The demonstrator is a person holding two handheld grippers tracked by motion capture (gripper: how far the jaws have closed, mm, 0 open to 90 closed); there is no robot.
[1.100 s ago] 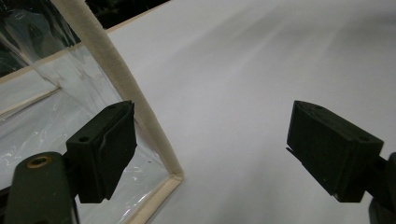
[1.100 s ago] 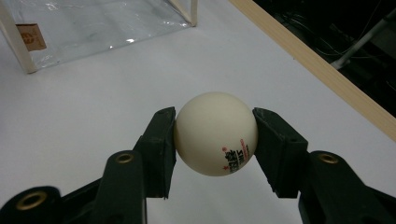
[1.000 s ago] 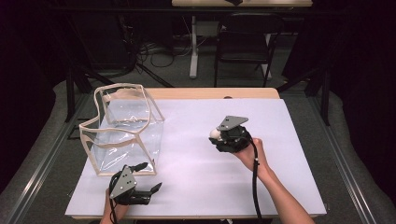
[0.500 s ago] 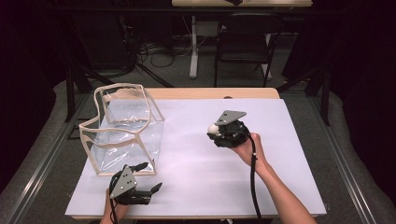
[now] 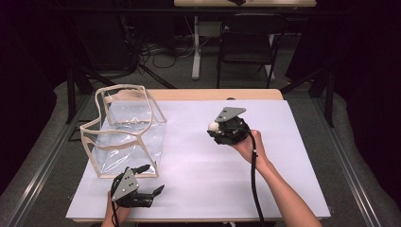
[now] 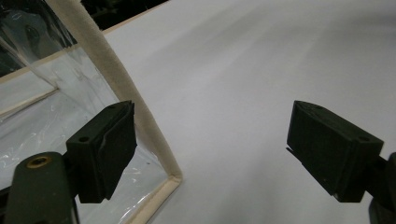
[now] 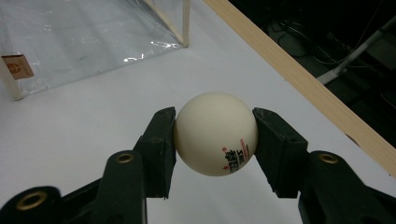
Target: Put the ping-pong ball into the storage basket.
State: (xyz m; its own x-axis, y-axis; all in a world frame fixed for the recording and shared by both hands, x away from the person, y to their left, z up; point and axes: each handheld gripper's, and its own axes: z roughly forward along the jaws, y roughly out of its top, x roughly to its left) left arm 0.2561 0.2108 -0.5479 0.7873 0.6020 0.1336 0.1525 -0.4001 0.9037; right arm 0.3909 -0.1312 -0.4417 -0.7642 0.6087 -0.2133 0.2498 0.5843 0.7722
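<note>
Clamped between the two black pads of my right gripper (image 7: 215, 133) is a white ping-pong ball (image 7: 215, 134) with small red and black print near its lower right; each pad presses a side of it, and the ball sits lifted off the white table cover (image 5: 283, 179) in the right gripper view. From the high view that right gripper (image 5: 213, 126) hangs a little right of the table's middle, the ball (image 5: 213, 126) poking out at its 9 o'clock side toward the clear bag (image 5: 127, 135), with my right hand (image 5: 246, 146) gripping the body from about 5 o'clock and the black cable trailing back along my forearm. The clear bag, a see-through plastic box shape trimmed in cream edging, stands upright at roughly 9 o'clock from the ball, well apart from it, its top open. In the right gripper view its near bottom corner (image 7: 184, 28) lies at 11 o'clock from the ball, and a small brown tag (image 7: 17, 67) shows through the plastic at the far left. My left gripper (image 5: 151, 182) rests low at the table's near edge, at about 7 o'clock from the ball, jaws spread wide with nothing between them. In the left gripper view one pad (image 6: 105, 149) sits just beside the bag's cream corner seam (image 6: 135, 121), the other over bare white cover
</note>
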